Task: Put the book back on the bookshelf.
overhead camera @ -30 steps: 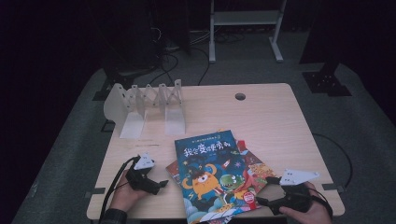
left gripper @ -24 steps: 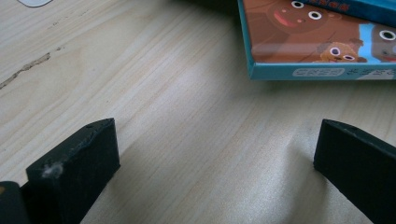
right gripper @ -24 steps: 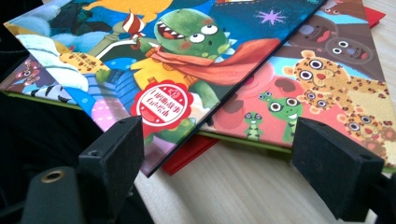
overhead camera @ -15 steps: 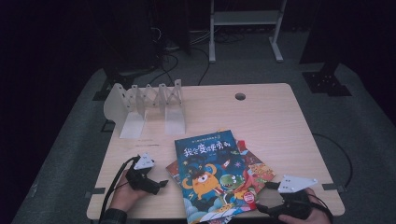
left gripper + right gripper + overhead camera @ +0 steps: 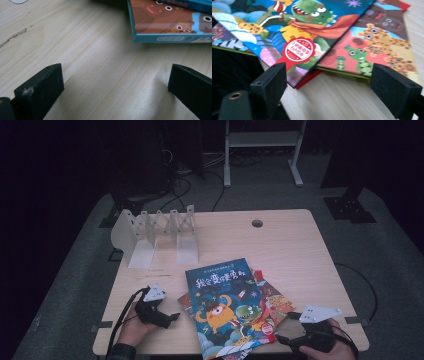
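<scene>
Jaws apart beside red-stickered blue book [image 5: 226, 302]

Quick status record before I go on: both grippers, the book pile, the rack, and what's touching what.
left gripper: open, nothing between its jaws, on the table left of the pile
right gripper: open, at the pile's near right corner, not gripping
top book: blue cover with an orange monster, lies flat and askew on the others
lower books: fanned out beneath, edges showing on the right
rack: white, standing at the far left with no books in it
contact: neither gripper holds a book
</scene>
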{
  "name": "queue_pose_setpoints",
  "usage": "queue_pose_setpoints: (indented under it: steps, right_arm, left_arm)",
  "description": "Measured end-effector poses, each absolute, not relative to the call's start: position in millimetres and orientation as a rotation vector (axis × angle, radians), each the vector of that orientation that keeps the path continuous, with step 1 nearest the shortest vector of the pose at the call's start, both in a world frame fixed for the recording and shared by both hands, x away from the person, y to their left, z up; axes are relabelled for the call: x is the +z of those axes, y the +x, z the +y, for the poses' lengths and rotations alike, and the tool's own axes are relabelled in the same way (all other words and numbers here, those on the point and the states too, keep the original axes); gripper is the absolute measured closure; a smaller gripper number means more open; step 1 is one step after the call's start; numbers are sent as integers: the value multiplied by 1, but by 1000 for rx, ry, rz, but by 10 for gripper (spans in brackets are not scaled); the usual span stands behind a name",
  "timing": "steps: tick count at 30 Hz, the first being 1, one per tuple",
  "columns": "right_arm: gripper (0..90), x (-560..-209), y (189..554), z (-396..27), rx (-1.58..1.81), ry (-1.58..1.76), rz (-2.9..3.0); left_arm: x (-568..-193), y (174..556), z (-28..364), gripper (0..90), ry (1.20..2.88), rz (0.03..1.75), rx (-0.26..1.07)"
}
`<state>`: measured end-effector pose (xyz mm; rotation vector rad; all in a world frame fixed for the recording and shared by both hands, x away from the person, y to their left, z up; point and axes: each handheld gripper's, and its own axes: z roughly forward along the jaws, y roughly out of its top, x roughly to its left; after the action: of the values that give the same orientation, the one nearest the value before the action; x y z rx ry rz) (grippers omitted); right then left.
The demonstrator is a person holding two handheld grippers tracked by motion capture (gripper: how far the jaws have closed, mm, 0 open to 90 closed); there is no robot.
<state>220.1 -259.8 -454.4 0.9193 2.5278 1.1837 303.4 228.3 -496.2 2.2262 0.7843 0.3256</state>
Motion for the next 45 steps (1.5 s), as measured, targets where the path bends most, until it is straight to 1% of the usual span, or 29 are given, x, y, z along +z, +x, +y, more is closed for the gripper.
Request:
queue_pose_setpoints:
  steps: [1, 3, 6, 11, 15, 17, 22, 25, 31, 37, 45]
  right_arm:
    - [136, -454, 222, -261, 1188, 928, 2524]
    - [187, -453, 224, -264, 1182, 934, 2492]
    - [183, -454, 232, -266, 1148, 944, 2494]
    - [178, -452, 227, -268, 1189, 943, 2488]
    - [169, -453, 221, -266, 1192, 920, 2512]
    - [168, -453, 218, -264, 1192, 911, 2529]
    - [168, -454, 214, -259, 1194, 873, 2564]
    - [168, -455, 213, -258, 1194, 868, 2565]
    - [164, -457, 215, -258, 1177, 870, 2564]
    - [164, -459, 217, -261, 1171, 882, 2552]
    - [145, -461, 217, -259, 1157, 871, 2571]
  left_arm:
    - [-496, 303, 228, 0, 2226, 784, 326]
    - [-496, 303, 228, 0, 2226, 782, 324]
    - [-496, 303, 228, 0, 2229, 770, 320]
    - [-492, 303, 230, 0, 2246, 774, 331]
    - [-483, 304, 234, 0, 2226, 780, 329]
    - [-478, 305, 237, 0, 2214, 777, 304]
    - [-463, 308, 237, 0, 2160, 735, 292]
    - [-457, 316, 231, 0, 2169, 708, 303]
    - [-449, 337, 214, 0, 2173, 663, 274]
    - [-448, 359, 197, 0, 2172, 634, 254]
    - [-452, 385, 185, 0, 2185, 625, 220]
